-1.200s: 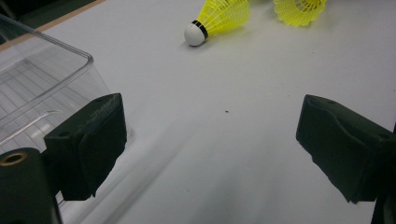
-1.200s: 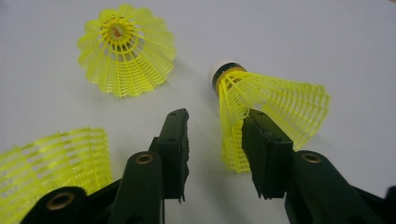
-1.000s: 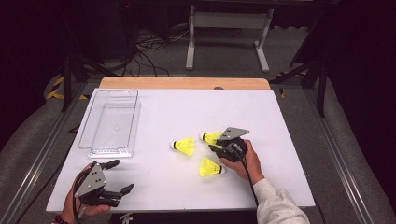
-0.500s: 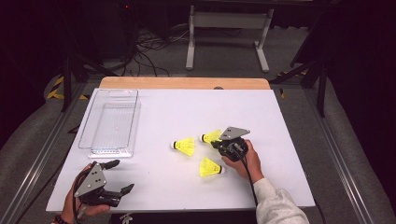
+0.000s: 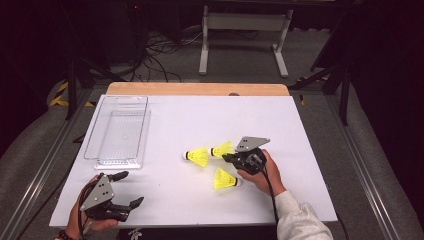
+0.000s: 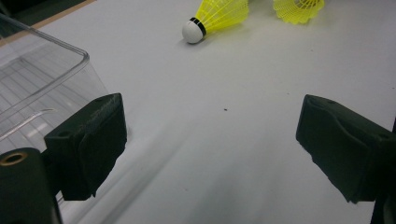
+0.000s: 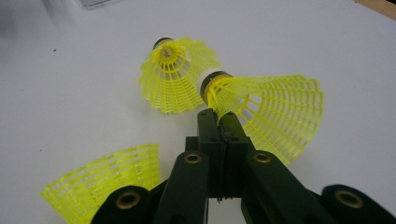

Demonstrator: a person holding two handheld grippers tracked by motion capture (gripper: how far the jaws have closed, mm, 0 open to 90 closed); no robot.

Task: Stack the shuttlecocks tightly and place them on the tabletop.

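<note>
1. Where the right gripper [image 7: 219, 122] is seen along its own jaws, they are pressed together on the edge of a yellow shuttlecock's skirt, so the held shuttlecock [image 7: 275, 116] is clamped – its skirt fans out to the right of the jaw tips and its cork points away from the camera. The jaws have just been closing, with that skirt between them.
2. In the high view the right gripper [image 5: 231, 158] is held low over the white table [image 5: 310, 190] by the person's right hand [image 5: 260, 172], right of the table's middle, and the held shuttlecock [image 5: 222, 149] is seen at its tips.
3. Just beside it, toward the middle of the table, a second shuttlecock [image 5: 196, 157] is lying on its side; in the right gripper view its skirt [image 7: 175, 77] is turned toward the camera.
4. A third shuttlecock [image 5: 225, 179] is lying near the right hand, on the side nearer the person.
5. The left gripper [image 5: 127, 189] is held at the near left corner of the table – its jaws are spread wide apart, with nothing between them in the left gripper view but bare table.
6. A clear plastic tray [image 5: 95, 150] is set on the far left part of the table, well apart from the shuttlecocks; its corner [image 6: 56, 51] is seen just beyond the left jaw.
</note>
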